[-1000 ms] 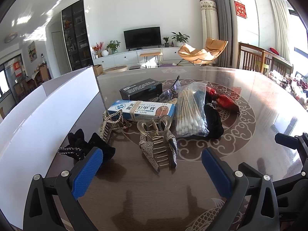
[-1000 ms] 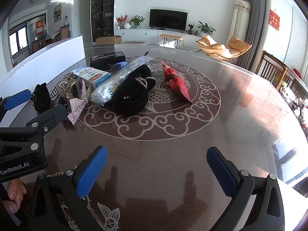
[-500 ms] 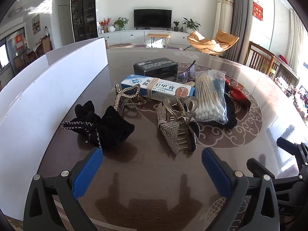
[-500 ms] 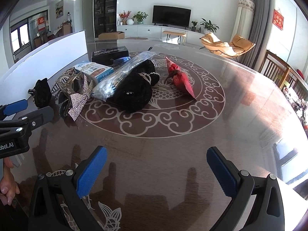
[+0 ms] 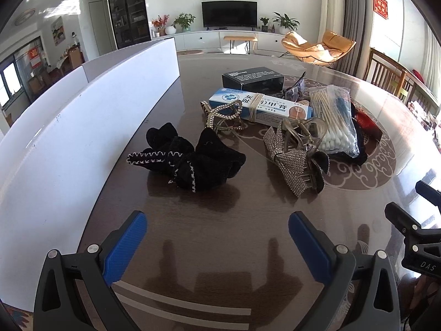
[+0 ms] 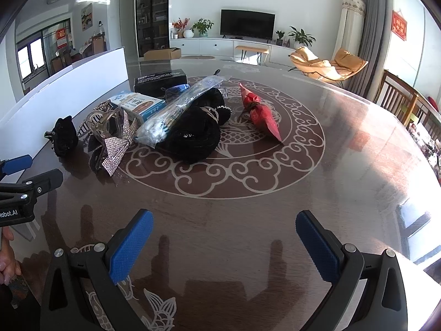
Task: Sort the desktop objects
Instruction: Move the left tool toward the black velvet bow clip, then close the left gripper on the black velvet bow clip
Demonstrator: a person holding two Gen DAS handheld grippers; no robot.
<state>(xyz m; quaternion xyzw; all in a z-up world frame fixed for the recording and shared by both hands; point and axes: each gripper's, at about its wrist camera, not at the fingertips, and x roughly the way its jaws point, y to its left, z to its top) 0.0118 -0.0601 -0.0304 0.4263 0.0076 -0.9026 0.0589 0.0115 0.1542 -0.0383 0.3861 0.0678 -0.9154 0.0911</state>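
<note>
We see the black scrunchie lying crosswise just ahead of the left tool, nearer than the right tool; both gape empty

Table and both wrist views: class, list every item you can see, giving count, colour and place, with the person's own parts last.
Table: one, dark brown with pale scrollwork, under everything.
White board: one, upright along the table's left edge.
Black scrunchie: one, white-stitched, nearest the left tongs.
Rhinestone bow clip: one, silver, right of the scrunchie.
Gold claw clip: one, behind the scrunchie.
Ointment box: one, white and blue, behind the clips.
Black box: one, farthest back.
Cotton swab bag: one, clear, lying on the black fabric.
Black fabric bundle: one, at the table's middle.
Red packet: one, right of the bundle.
Left tongs: blue pads, open.
Right tongs: blue pads, open.
Hand: one, lower left in the right view.
</note>
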